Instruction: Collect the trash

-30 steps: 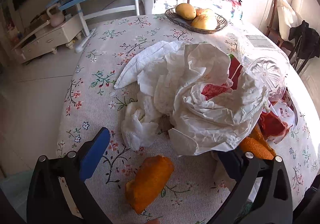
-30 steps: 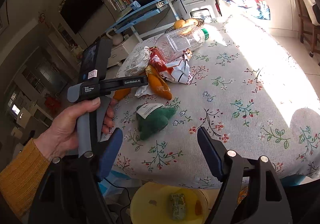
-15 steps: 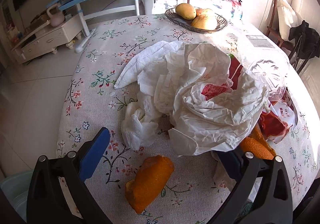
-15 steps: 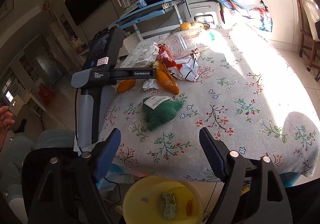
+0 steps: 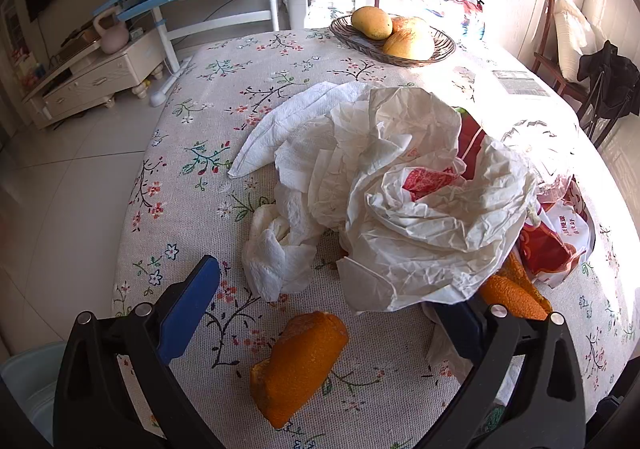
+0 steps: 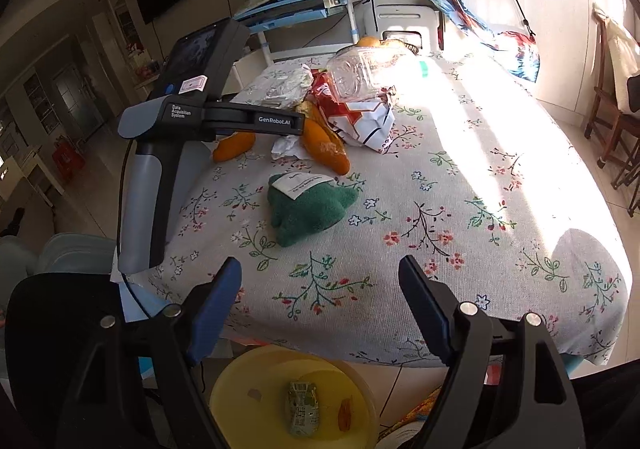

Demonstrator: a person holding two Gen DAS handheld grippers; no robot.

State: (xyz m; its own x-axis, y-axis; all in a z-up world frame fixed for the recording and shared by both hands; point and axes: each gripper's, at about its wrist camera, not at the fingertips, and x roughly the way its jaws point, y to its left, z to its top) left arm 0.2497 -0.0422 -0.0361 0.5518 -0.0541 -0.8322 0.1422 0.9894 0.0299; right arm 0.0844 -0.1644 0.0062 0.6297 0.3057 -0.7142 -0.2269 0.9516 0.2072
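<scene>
My left gripper [image 5: 326,319] stands open low over the floral table [image 5: 188,185], and an orange peel [image 5: 300,365] lies between its fingers, untouched. Just beyond are a crumpled white paper wrapper [image 5: 420,217], a wadded tissue [image 5: 280,261] and a red-and-white bag [image 5: 552,245]. My right gripper [image 6: 320,307] is open and holds nothing, hovering at the table's near edge above a yellow bin [image 6: 256,369] that holds a crushed carton [image 6: 302,407]. A green cloth [image 6: 310,207] with a white label lies ahead of it. The left gripper's handle [image 6: 148,189] stands with no hand on it.
A wicker basket of fruit [image 5: 394,37] sits at the far edge. A clear plastic container [image 6: 368,69] lies on the bag, with more orange peels [image 6: 324,145] beside it. A blue desk, a white chair and a TV cabinet stand beyond; wooden chairs are to the right.
The hand that held the left gripper's handle one second ago has let go and left the view. The right view has rolled and shifted, with more of the yellow bin showing. The left view is unchanged.
</scene>
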